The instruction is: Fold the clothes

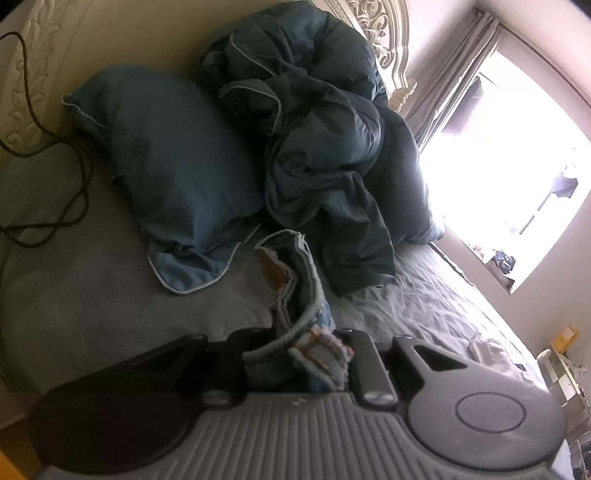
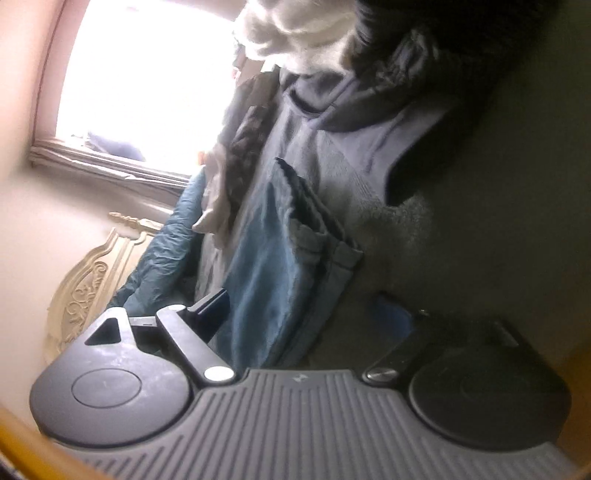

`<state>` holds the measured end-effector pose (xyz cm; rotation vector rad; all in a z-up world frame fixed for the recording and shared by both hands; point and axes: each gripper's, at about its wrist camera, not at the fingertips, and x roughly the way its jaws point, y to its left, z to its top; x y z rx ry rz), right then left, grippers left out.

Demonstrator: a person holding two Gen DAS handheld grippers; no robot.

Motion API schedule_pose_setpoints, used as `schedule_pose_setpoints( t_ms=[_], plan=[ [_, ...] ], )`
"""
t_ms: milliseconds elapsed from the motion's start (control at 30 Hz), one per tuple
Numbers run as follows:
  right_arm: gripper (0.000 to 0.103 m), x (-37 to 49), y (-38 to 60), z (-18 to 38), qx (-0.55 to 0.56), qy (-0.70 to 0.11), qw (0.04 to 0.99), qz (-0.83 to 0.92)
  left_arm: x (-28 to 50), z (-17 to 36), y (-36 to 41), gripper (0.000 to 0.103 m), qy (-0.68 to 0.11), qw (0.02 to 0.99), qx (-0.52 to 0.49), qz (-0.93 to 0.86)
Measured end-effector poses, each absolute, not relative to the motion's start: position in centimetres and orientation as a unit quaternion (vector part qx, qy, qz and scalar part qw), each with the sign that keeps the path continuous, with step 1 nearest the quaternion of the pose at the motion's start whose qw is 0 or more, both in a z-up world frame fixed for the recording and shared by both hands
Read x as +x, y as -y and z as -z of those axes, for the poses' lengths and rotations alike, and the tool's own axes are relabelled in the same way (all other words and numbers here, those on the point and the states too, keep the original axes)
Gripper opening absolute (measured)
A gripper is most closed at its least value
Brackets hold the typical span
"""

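the bed (image 1: 92, 306) fills your left view, grey sheet bare in front, a rumpled dark duvet (image 1: 325, 147) and a teal pillow (image 1: 177, 166) heaped toward the carved headboard (image 1: 380, 26). a black cable (image 1: 74, 177) loops at the far left. your left gripper (image 1: 295, 354) has its jaws clamped on the waistband of the jeans (image 1: 291, 280), raised above the sheet. in the right view, your right gripper (image 2: 314, 325) has denim (image 2: 273, 266) hanging between its jaws, but you cannot tell if they grip it.
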<state>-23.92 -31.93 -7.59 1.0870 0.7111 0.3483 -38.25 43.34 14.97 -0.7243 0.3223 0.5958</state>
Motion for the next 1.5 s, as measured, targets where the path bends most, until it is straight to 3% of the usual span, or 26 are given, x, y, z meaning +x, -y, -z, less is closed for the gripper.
schedule_pose_setpoints(
  t_ms=[333,400,467,667,1000,1500],
  plan=[
    [0.073,-21.6,31.3,7.4,0.512,-0.314,0.783,-0.16,-39.3,-14.0,-44.0,0.015,-0.142,0.872,-0.377,-0.278],
    [0.064,-21.5,30.9,7.2,0.503,-0.307,0.793,-0.152,-39.4,-13.9,-44.1,0.015,-0.141,0.871,-0.381,-0.278],
    [0.043,-21.7,30.5,7.0,0.488,-0.3,0.806,-0.148,-39.4,-13.8,-44.2,0.015,-0.141,0.87,-0.382,-0.279],
    [0.011,-20.0,27.9,7.4,0.46,-0.308,0.825,-0.115,-39.4,-13.8,-43.9,0.014,-0.135,0.873,-0.379,-0.274],
    [0.008,-18.6,25.0,-3.3,0.281,-0.159,0.932,-0.162,-37.4,-21.3,-39.5,0.014,-0.113,0.902,-0.336,-0.245],
    [0.007,-11.3,28.5,-12.6,0.257,-0.051,0.948,-0.18,-25.4,-31.4,-35.3,0.014,-0.099,0.937,-0.292,-0.165]
  ],
)
